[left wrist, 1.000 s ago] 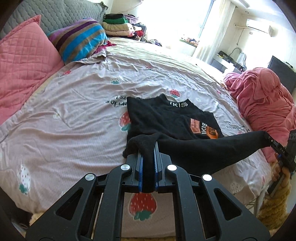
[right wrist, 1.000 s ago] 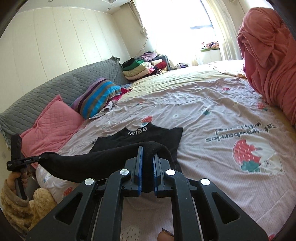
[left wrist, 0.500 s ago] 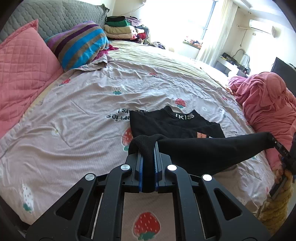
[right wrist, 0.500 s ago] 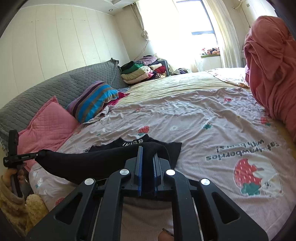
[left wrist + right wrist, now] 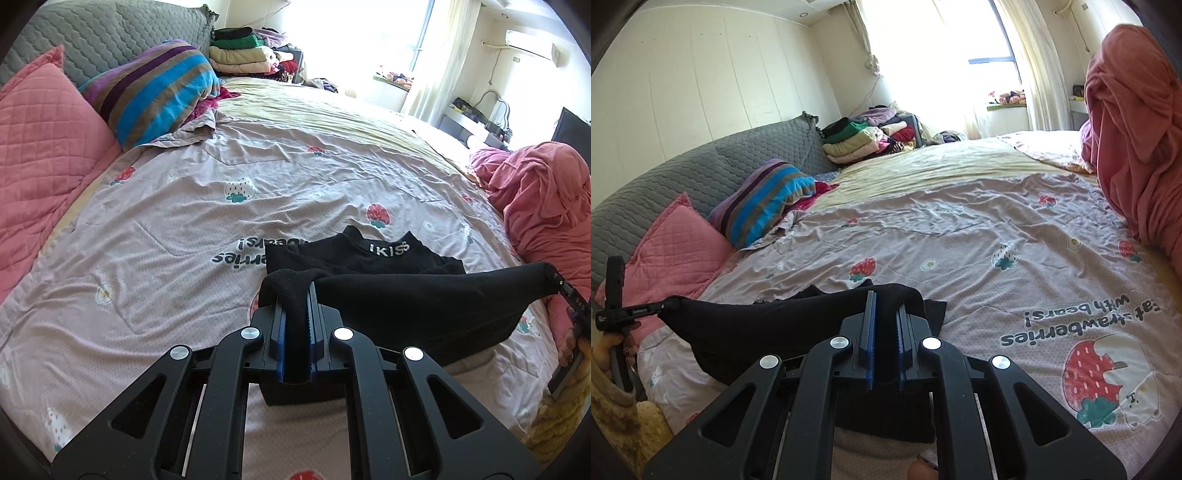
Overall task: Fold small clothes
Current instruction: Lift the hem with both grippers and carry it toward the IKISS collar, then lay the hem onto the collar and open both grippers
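On the strawberry-print sheet (image 5: pixel 177 229), near its front edge, lies the black garment (image 5: pixel 402 258), collar away from the cameras, its near hem lifted off the bed and stretched between the two grippers. The left gripper (image 5: pixel 297 295) has its blue pads clamped on one bunched corner of the hem; the right gripper (image 5: pixel 884 302) is clamped the same way on the other corner. Only the left wrist view shows the white lettering on the collar and the flat part of the garment lying beyond the raised hem; in the right wrist view the taut hem hides nearly all of it, leaving a dark edge beside the pads. Each view catches the other gripper at the far end of the hem, with a hand in a fuzzy yellow sleeve (image 5: pixel 613 398) below it. Beyond the garment, a striped pillow (image 5: pixel 155 88) and a pink quilted pillow (image 5: pixel 40 140) lean at a grey headboard (image 5: pixel 701 173), with stacked clothes (image 5: pixel 864 138) further back. To the garment's right is a heaped pink blanket (image 5: pixel 546 192).
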{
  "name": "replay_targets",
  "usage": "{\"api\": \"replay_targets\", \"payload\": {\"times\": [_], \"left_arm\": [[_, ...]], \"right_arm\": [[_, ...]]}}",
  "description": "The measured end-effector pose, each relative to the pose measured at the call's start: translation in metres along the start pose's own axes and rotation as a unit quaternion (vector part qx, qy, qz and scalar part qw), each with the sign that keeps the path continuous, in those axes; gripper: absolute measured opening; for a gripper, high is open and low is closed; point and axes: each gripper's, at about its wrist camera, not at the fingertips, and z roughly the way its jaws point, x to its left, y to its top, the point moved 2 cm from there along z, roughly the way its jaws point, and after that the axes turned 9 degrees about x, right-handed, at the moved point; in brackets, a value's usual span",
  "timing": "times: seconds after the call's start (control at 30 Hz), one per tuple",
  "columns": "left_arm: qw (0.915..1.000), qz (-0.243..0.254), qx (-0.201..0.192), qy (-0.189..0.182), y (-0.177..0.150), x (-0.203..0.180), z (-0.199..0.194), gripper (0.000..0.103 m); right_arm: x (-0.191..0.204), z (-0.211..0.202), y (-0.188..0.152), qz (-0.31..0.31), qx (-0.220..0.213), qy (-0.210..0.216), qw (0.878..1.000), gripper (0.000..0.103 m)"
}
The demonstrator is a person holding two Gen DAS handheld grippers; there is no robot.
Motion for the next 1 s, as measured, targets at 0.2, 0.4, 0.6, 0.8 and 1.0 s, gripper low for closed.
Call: {"api": "replay_targets", "payload": {"times": [0.2,0.4,0.6,0.8,1.0], "left_arm": [[0.9999,0.008,0.012,0.009,0.01,0.0,0.027,0.003],[0.9996,0.008,0.021,0.014,0.015,0.004,0.051,0.003],[0.9991,0.007,0.033,0.024,0.017,0.007,0.077,0.003],[0.9988,-0.006,0.041,0.027,0.016,0.017,0.097,0.007],[0.9983,-0.018,0.044,0.033,0.014,0.024,0.109,0.01]], "right_arm": [[-0.011,0.026,0.0,0.012,0.019,-0.008,1.0,0.008],[-0.019,0.05,-0.001,0.02,0.039,-0.019,0.999,0.008],[-0.023,0.073,-0.003,0.017,0.057,-0.037,0.998,0.008],[-0.029,0.098,-0.01,0.023,0.079,-0.059,0.995,0.008],[-0.03,0.116,-0.016,0.022,0.095,-0.079,0.992,0.011]]}}
